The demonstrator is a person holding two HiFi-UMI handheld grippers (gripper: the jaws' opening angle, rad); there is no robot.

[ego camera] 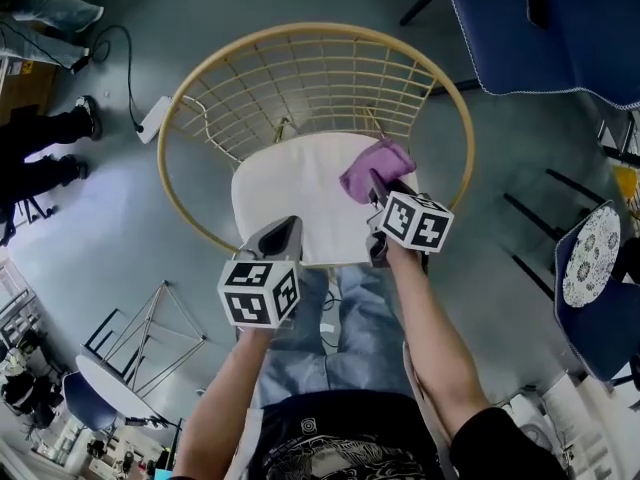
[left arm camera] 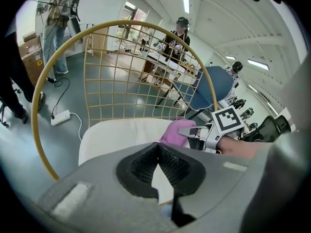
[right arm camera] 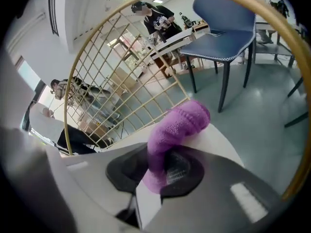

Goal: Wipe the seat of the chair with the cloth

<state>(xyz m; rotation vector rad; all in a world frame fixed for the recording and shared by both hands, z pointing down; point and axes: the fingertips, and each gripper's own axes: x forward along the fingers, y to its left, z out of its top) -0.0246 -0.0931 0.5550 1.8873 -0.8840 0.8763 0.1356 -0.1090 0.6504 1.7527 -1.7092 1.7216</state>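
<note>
While the cloth (ego camera: 375, 166) is clenched in the right tongs (ego camera: 380, 193) at the right side of the seat (ego camera: 285, 183), towards the wire back of the chair (ego camera: 200, 78), the wiping step looks to be in hand. Left tongs (ego camera: 282, 236): closed on nothing, over the seat's near left edge. Next move, by judgement: press the cloth flat and sweep it across to the seat's left side.
</note>
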